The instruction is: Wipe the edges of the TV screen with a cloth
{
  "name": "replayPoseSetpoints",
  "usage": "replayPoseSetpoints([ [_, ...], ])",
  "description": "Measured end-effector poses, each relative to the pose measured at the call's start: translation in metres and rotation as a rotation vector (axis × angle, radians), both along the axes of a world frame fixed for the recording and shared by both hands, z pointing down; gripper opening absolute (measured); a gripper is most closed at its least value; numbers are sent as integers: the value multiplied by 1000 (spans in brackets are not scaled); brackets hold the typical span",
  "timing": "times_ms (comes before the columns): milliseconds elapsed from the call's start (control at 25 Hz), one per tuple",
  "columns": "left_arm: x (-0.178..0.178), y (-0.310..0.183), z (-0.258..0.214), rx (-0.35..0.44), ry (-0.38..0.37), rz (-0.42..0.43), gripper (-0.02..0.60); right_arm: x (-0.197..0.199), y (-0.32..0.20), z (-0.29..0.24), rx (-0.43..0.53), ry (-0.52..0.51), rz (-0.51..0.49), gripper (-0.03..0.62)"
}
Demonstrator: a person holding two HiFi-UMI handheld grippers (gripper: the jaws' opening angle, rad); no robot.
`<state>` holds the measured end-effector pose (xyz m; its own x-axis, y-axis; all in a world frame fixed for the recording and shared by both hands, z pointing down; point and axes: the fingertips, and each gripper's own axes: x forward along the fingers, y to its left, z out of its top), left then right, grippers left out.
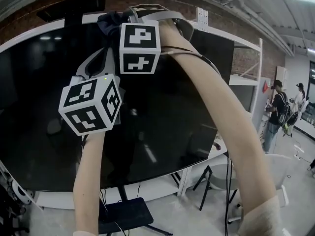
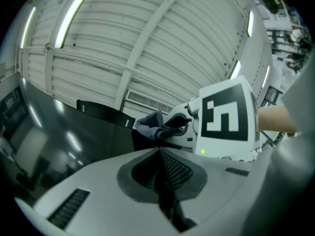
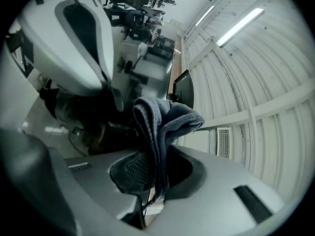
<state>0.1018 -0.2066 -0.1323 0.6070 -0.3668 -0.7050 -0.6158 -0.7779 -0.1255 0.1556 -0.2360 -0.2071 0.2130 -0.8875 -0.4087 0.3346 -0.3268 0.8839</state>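
The large black TV screen (image 1: 162, 127) fills the head view; its top edge runs under the white frame. My right gripper (image 1: 129, 17) is raised to that top edge, left of the middle, and is shut on a dark grey-blue cloth (image 1: 109, 22). In the right gripper view the folded cloth (image 3: 162, 124) stands up from between the shut jaws of that gripper (image 3: 153, 168). My left gripper (image 1: 96, 67) is just below and to the left, in front of the screen. Its jaws (image 2: 160, 154) are shut with nothing between them. The left gripper view looks up at the cloth (image 2: 153, 127).
A white frame (image 1: 246, 77) surrounds the TV, with a shelf at its right. A black stand base (image 1: 123, 213) and cables lie on the floor below. A white chair (image 1: 276, 173) stands at lower right. Two people (image 1: 278, 109) stand far right. Ribbed ceiling with strip lights (image 2: 74, 16) overhead.
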Motion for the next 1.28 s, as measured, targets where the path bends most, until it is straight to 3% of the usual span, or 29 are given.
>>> replayPoseSetpoints([
  [240, 44, 18, 3, 22, -18, -13, 14, 42, 16, -1, 31, -23, -21, 49],
  [440, 78, 32, 2, 12, -4, 49, 14, 79, 32, -3, 25, -30, -1, 49],
  [880, 153, 56, -19, 25, 100, 73, 14, 150, 61, -2, -2, -9, -12, 49],
  [1280, 197, 84, -27, 64, 80, 7, 14, 216, 92, -7, 18, -35, -56, 49],
])
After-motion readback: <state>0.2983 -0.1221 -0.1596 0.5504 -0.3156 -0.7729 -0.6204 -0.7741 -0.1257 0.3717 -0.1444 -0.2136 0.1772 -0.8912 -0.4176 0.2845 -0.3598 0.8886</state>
